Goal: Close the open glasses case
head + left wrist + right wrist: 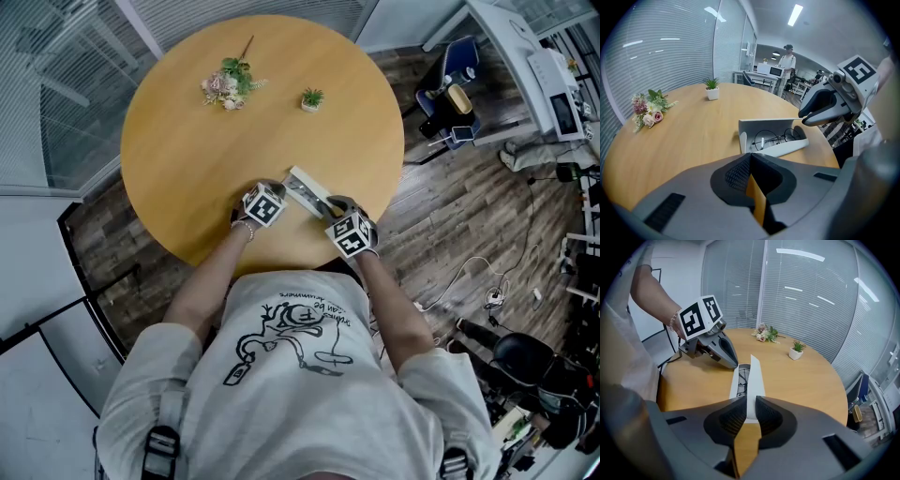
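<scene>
The open glasses case (307,192) lies near the table's (187,159) edge closest to the person, between the two grippers, with its lid (753,380) standing upright and wire-framed glasses (776,137) resting in the tray. The right gripper (748,401) sits at the case's right end, its jaws drawn in on the end of the lid, whose white edge fills the narrow gap between the pads. The left gripper (750,157) has its jaws together with nothing in them and hovers just beside the case's left end, apart from it. A bunch of flowers (228,84) and a small potted plant (311,98) stand well apart, toward the far edge. By my reading the closing step is just starting: the lid is held but not yet lowered. The next move likely calls for swinging the lid down over the glasses while the left gripper steadies the tray so the case does not slide or tip
</scene>
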The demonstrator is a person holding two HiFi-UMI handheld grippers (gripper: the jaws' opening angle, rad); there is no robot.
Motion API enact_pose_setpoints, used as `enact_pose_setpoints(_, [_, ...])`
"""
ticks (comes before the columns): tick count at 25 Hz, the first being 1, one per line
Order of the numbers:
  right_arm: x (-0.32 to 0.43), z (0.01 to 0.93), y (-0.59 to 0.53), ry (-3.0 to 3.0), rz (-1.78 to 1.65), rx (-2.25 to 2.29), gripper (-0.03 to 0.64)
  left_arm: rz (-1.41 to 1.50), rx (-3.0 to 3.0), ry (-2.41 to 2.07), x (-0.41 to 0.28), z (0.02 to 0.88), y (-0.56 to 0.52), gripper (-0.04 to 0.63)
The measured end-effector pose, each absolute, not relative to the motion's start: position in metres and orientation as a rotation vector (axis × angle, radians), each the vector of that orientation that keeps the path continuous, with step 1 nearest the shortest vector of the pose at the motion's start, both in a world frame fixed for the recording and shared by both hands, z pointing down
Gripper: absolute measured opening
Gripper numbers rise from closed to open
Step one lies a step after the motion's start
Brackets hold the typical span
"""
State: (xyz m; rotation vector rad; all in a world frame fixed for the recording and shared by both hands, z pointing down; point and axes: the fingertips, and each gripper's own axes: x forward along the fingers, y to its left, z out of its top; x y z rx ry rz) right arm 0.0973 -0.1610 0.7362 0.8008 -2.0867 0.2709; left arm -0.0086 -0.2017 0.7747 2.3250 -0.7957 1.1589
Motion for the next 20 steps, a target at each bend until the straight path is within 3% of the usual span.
enact_pose_setpoints(20, [0.083, 0.744, -0.14, -2.092, 0.247, 0.748, 0.08, 1.159, 2.328, -0.794, -0.006, 0.775, -0.203, 0.02])
